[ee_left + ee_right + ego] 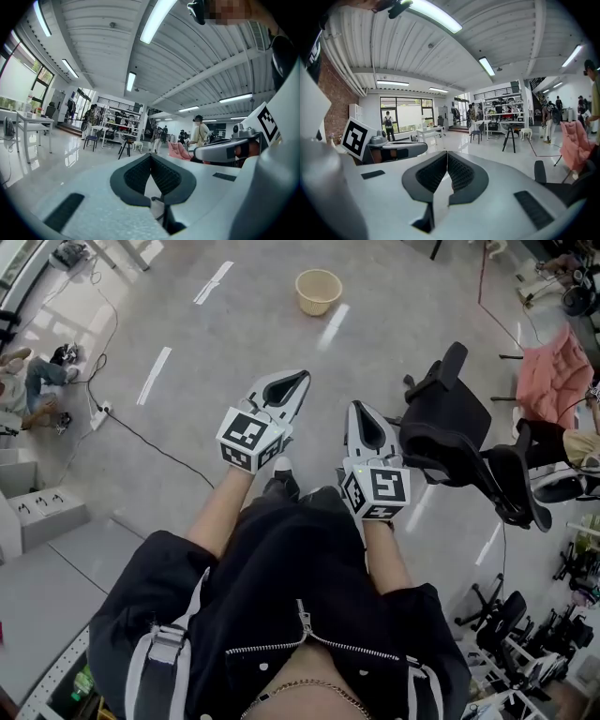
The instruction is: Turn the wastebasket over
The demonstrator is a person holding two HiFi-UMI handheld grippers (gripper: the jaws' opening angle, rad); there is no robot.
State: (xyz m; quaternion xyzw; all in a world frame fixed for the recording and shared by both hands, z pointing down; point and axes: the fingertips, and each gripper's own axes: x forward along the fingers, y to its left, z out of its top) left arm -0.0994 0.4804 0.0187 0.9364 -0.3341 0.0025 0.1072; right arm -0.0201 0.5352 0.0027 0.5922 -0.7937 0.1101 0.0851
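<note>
Beige wastebasket (319, 292) is way off at top centre, my left gripper (300, 379) and right gripper (358, 410) pinched together empty, so I'd open up before grabbing it.

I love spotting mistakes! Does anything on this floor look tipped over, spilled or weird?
Nothing is spilled or tipped. The tan wastebasket stands upright, mouth up, alone on open floor, which looks a bit odd. A black cable also trails loose across the floor.
</note>
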